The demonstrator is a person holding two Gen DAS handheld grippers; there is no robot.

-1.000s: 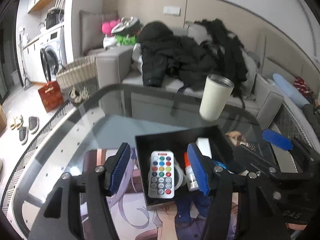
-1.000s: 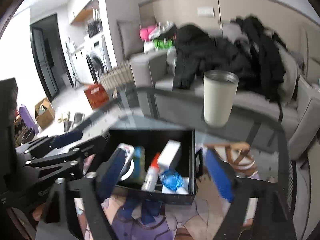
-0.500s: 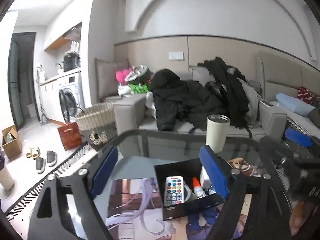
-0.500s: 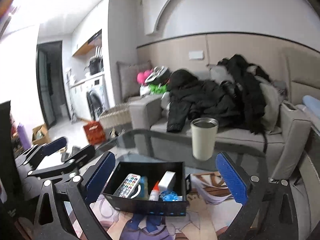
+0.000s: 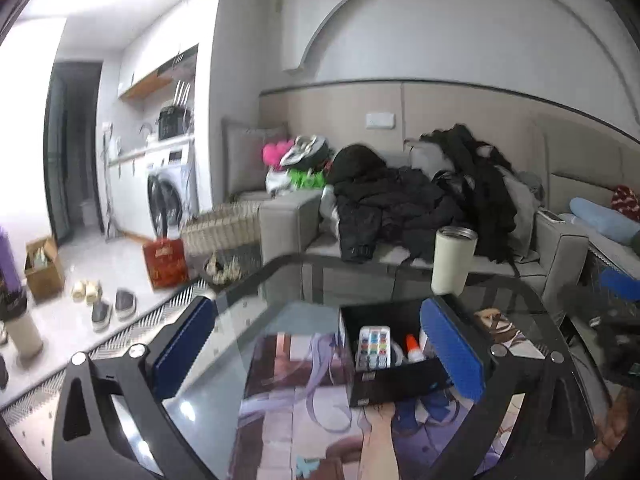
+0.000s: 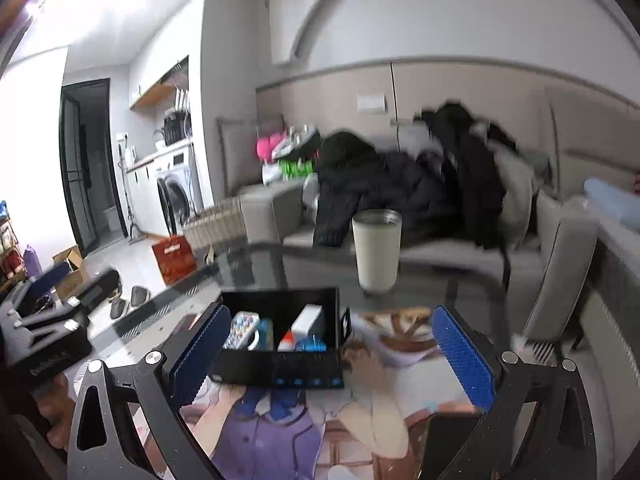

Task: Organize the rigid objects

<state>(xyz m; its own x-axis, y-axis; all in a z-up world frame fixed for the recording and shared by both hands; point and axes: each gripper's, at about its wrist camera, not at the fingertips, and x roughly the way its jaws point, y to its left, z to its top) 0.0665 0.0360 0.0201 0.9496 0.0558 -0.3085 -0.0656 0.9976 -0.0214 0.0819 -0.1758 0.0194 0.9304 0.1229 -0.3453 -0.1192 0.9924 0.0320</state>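
A black open box point(image 5: 392, 384) point(image 6: 280, 368) stands on a printed mat point(image 5: 288, 400) on the glass table point(image 5: 256, 280). Inside it lie a white remote with coloured buttons point(image 5: 374, 346) point(image 6: 240, 330), a glue bottle with a red tip point(image 5: 412, 350) point(image 6: 286, 346), a small white carton point(image 6: 307, 322) and a blue item point(image 6: 312, 345). My left gripper point(image 5: 316, 305) hovers short of the box, its jaws opening wide with nothing between the pads. My right gripper point(image 6: 330, 311) is open and empty, also drawn back from the box.
A cream tumbler point(image 5: 454, 260) point(image 6: 378, 254) stands on the table behind the box. Beyond is a grey sofa point(image 5: 288, 220) heaped with black clothes. On the floor at left are a wicker basket point(image 5: 224, 228), a red bag point(image 5: 166, 262) and slippers point(image 5: 108, 306).
Both grippers have drawn back from the box and tilted upward, and their jaws have widened. The remote that sat between the left pads now lies in the box, apart from them.
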